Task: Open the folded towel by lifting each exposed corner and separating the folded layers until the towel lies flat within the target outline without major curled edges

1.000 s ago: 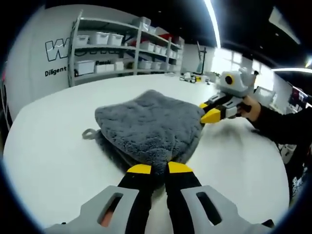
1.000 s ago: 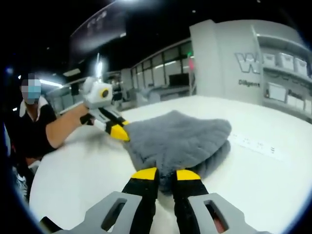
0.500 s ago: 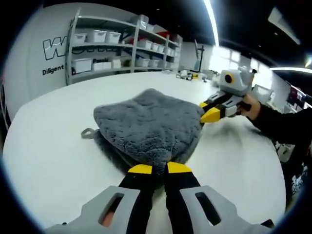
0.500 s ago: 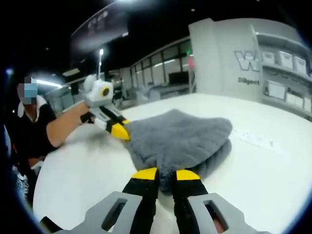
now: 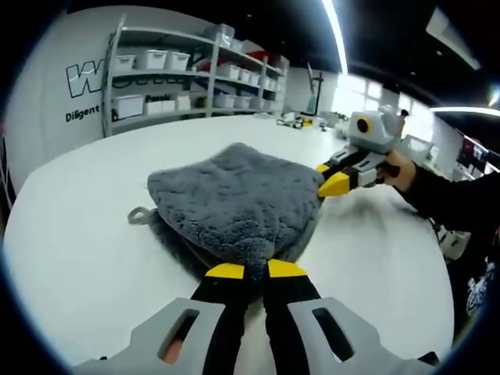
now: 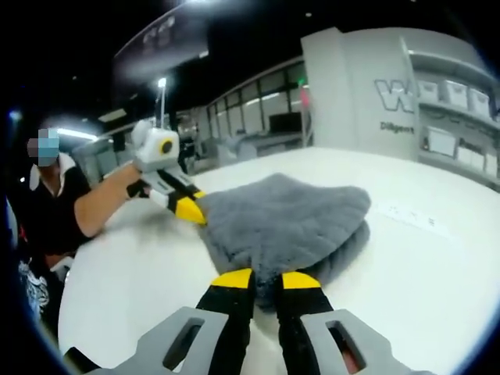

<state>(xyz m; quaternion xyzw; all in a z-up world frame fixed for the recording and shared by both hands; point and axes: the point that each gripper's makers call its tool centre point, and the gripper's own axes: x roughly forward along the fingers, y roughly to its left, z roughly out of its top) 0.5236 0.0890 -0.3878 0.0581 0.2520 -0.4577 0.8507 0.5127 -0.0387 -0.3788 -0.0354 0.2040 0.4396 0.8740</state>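
The left tongs are shut tight on one corner of the grey towel. Their yellow tips pinch the fluffy cloth right at the near edge. The right tongs are shut tight on another corner of the same towel, and their yellow tips bite into the cloth too.

In the left gripper view, the right tongs come in from the right side and touch the far corner of the towel. A hand in a dark sleeve holds them. In the right gripper view, the left tongs come in from the left and touch the towel's corner there. A bare arm holds them.

The towel is still folded. Its top layer is lifted up between the two tongs, and it puffs up like a soft hill. More grey layers lie under it, flat on the white worktop. A small grey loop sticks out from the towel's left side and lies on the worktop.

Far behind the towel stand metal shelves with white boxes on them. A white wall beside them has big letters on it.
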